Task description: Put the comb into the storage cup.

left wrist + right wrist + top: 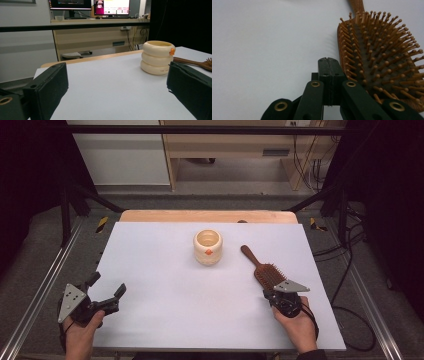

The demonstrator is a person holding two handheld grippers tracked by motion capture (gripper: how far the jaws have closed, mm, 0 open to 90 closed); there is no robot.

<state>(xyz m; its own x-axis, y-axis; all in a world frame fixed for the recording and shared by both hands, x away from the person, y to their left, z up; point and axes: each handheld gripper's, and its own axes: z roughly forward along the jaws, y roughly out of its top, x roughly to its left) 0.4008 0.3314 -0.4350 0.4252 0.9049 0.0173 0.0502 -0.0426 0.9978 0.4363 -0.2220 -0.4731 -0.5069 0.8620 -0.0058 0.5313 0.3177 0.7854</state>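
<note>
Your left claw (107,292) was wide open holding nothing, and your right claw (328,65) was shut tight beside the hairbrush (382,55).

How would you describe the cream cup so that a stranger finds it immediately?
Look at the white table, near its far middle. There stands the cream cup, left of the wooden hairbrush. Its wall looks like three stacked rings, with a small orange mark at the rim.

White table (165,285), monitors (90,5), cables (350,270)
</note>
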